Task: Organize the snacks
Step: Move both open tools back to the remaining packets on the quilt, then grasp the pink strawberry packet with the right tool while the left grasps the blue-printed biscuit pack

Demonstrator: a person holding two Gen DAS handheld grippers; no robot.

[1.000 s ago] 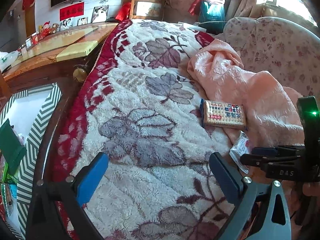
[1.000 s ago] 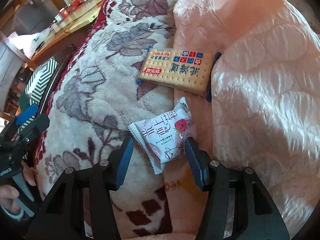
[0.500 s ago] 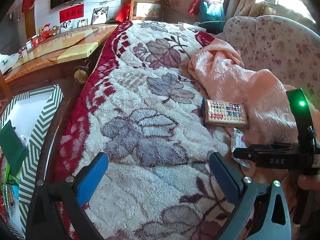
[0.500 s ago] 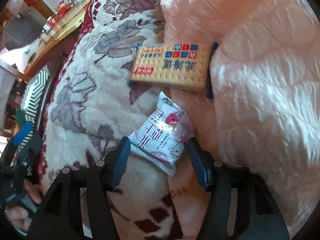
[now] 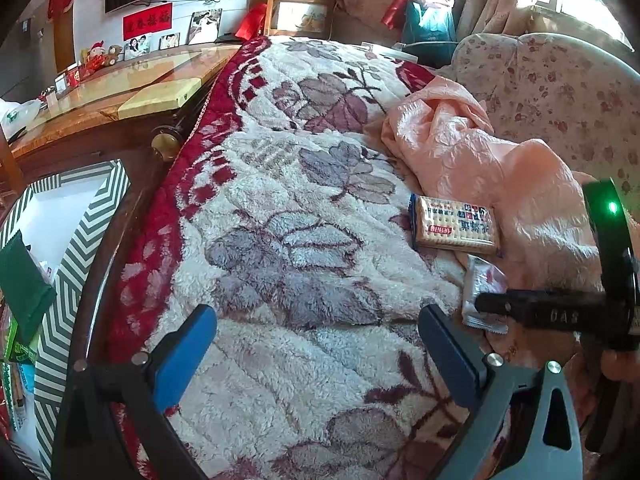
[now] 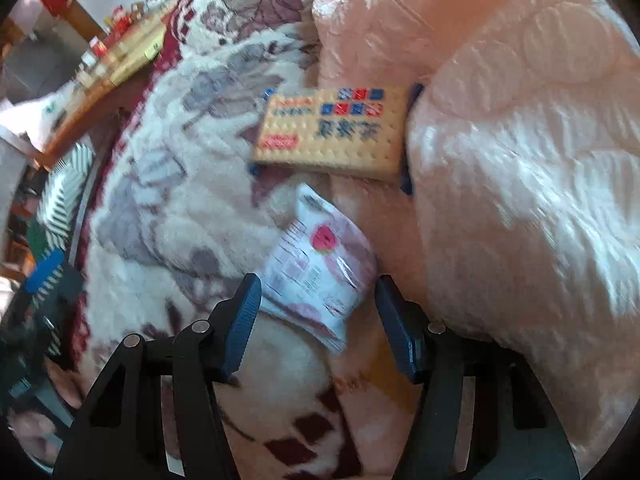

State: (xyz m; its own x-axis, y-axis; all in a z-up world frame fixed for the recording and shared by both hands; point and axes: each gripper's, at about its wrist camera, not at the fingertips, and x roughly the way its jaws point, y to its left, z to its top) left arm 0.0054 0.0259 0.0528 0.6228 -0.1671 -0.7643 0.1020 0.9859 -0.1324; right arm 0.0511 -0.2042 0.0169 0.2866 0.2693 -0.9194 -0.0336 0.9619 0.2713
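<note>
The small snack pouch [image 6: 320, 268] looks light, soft & crinkly w/ slick film, so prob. best pinched across its puffy middle. It's white-pink w/ a red fruit print, lying on the floral blanket [image 5: 280, 240] just below the yellow cracker pack [image 6: 332, 132]. The right gripper [image 6: 316, 316] has just been opening, fingers wide around the pouch, not pressing; the left gripper [image 5: 316, 356] is wide open, empty.

You are seeing a tan cracker pack [image 6: 332, 132], a white-pink pouch [image 6: 320, 268], beside a peach quilt [image 6: 520, 160].

Right wrist view motion-blurred: print on white snack packet [image 6: 320, 268] unreadable. Left wrist view: right gripper [image 5: 492, 304] covers part of packet [image 5: 482, 280]. Cracker pack [image 6: 332, 132], just beyond packet: far end tucked under pink quilt [image 6: 520, 160].
</note>
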